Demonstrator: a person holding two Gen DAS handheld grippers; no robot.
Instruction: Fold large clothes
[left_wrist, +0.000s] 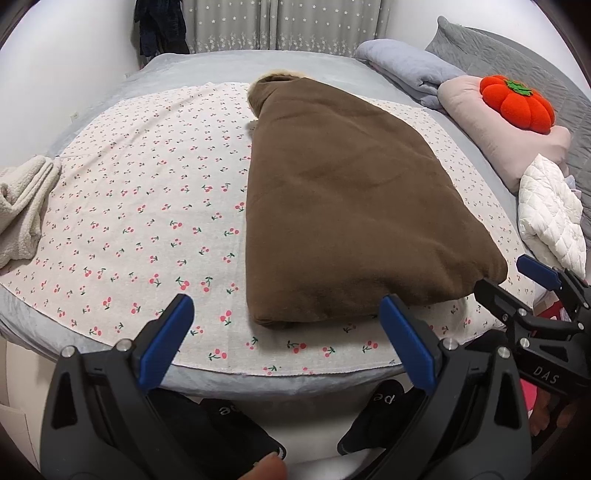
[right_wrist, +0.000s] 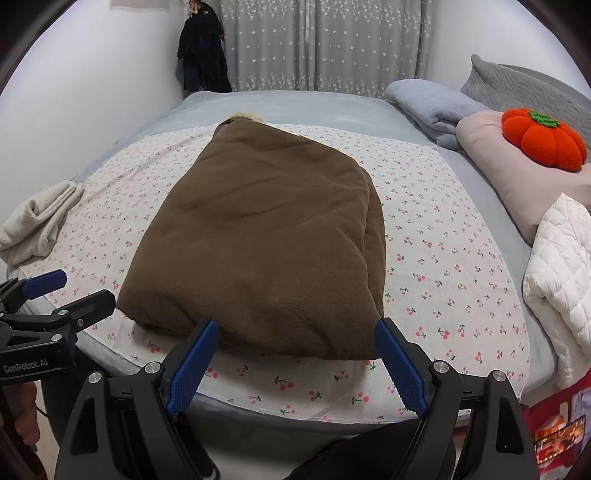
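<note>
- Brown coat (right_wrist: 266, 236): lies on the cherry-print sheet (left_wrist: 147, 206), folded lengthwise into one long, thick panel. Its hem end faces the near edge of the bed; a pale fur trim (right_wrist: 243, 117) shows at the far end. Judged from this lie, the side folds are done and a crosswise fold, hem toward collar, is what remains.
- Cherry-print sheet: spread flat over the grey bedspread (left_wrist: 207, 66), probably as a clean, smooth working surface. The coat sits toward the right of its middle, with bare sheet to the left.
- Right gripper (right_wrist: 295, 354): its blue-padded jaws stand wide apart and hold nothing. It hovers just short of the coat's near right corner, a position suited to taking that corner.
- Left gripper (left_wrist: 284, 332): jaws likewise spread and empty. It hangs over the near edge of the sheet, close to the coat's near left corner. The two grippers flank the hem, so both corners could be lifted together and the thick cloth kept level.
- Surroundings, kept off the working area: a cream towel (left_wrist: 22, 206) at the sheet's left edge; a white quilted item (right_wrist: 554, 280) at the right.
- Further right, beside the headboard: a pink pillow (left_wrist: 491, 125) bearing an orange pumpkin cushion (left_wrist: 517, 103), and a rolled grey blanket (left_wrist: 406, 70).
- Beyond the bed: star-patterned curtains (right_wrist: 325, 44).
</note>
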